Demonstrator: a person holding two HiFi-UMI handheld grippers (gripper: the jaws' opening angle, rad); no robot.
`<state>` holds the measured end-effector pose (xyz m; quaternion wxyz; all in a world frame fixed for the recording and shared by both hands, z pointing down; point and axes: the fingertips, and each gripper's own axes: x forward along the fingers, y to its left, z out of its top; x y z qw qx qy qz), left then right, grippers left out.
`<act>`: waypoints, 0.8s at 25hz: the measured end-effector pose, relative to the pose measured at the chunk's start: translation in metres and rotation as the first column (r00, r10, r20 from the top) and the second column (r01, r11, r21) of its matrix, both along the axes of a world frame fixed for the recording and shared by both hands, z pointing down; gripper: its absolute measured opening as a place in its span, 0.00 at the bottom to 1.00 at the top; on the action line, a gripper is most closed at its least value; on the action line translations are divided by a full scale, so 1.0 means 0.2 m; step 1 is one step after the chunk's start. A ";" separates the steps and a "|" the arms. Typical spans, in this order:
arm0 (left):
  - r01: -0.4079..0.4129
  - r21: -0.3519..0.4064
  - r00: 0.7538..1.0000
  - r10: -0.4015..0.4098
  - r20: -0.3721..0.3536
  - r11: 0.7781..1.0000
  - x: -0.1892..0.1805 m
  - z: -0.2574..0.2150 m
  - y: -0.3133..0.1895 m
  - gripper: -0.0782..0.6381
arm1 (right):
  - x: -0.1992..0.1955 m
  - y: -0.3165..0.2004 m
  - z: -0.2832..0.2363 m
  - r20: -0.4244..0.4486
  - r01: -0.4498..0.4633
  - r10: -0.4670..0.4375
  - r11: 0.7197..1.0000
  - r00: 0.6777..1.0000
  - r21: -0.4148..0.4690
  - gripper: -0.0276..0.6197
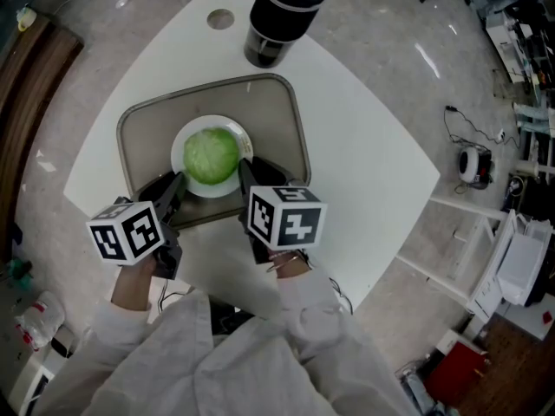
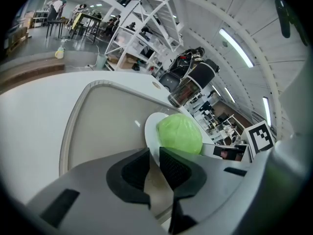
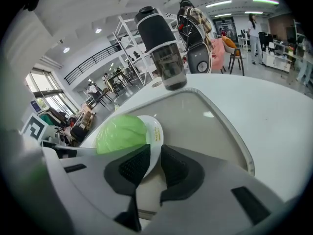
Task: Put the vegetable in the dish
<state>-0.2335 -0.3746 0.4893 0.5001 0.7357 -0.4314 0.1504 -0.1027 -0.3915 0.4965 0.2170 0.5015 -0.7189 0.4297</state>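
Head view, steeply down: clamps the near-left rim of the white dish (image 1: 179, 150) with the left gripper (image 1: 173, 189) and the near-right rim with the right gripper (image 1: 245, 176). Same in both gripper views, with the rim pinched between the pads on each side. Holds a round green vegetable (image 1: 211, 155) in the dish's middle, over a grey tray (image 1: 277, 120) on a white table (image 1: 364, 163). Beyond the tray, a black flask (image 1: 282, 16), upright.
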 end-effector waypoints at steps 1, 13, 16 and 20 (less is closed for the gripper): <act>-0.006 -0.001 1.000 0.006 0.003 1.000 0.00 0.00 0.00 0.18 | 0.00 0.00 0.00 -0.006 0.006 -0.006 1.000 1.000 0.000 0.14; -0.015 -0.002 1.000 0.015 0.027 1.000 0.01 0.03 0.00 0.18 | 0.00 0.00 0.03 -0.064 0.045 -0.045 0.999 0.997 0.010 0.14; -0.033 0.011 0.999 0.033 0.038 0.999 0.02 0.03 0.00 0.18 | 0.01 -0.01 0.04 -0.074 0.055 -0.053 0.998 0.996 0.017 0.14; -0.050 0.021 0.996 0.048 0.080 0.999 0.02 0.03 0.01 0.19 | 0.01 0.00 0.03 -0.094 0.070 -0.066 0.997 0.993 0.034 0.15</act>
